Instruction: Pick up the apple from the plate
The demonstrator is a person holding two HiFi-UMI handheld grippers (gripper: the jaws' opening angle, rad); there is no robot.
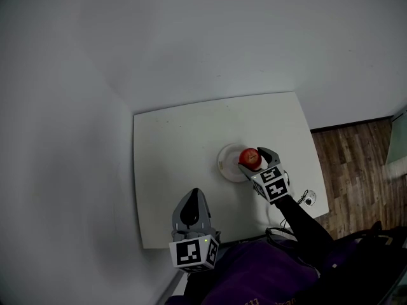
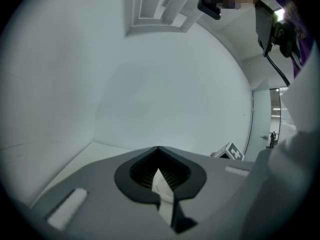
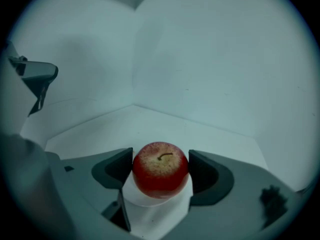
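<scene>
Shows the right claw (image 3: 160, 160) clenched on a red apple (image 3: 160, 170), one dark pad against each flank, stem up between them. Places the apple dead centre in that claw, low over a white plate (image 1: 224, 164) directly beneath, on a white tabletop (image 1: 178, 148). Shows the left claw (image 2: 158, 151) clenched on nothing, tips pressed together, held well back from the working claw and off to its left, over the near edge of the tabletop.

Reads as the grasp step: hold apparently made, lift not yet begun. Calls next for a straight rise away from the plate, keeping steady pressure on the round, smooth fruit to stop it rolling forward out of the pads, and taking care not to drag the plate along.

Leaves several things uncertain. Hides most of the plate under the apple and claw in the right gripper view. Gives no sure reading of contact between the apple's underside and the plate. Shows a pale strip along the closed left claw, nature unclear. Includes a small object with a cable (image 1: 308, 199) behind and to the right of the working claw, too small to identify.
</scene>
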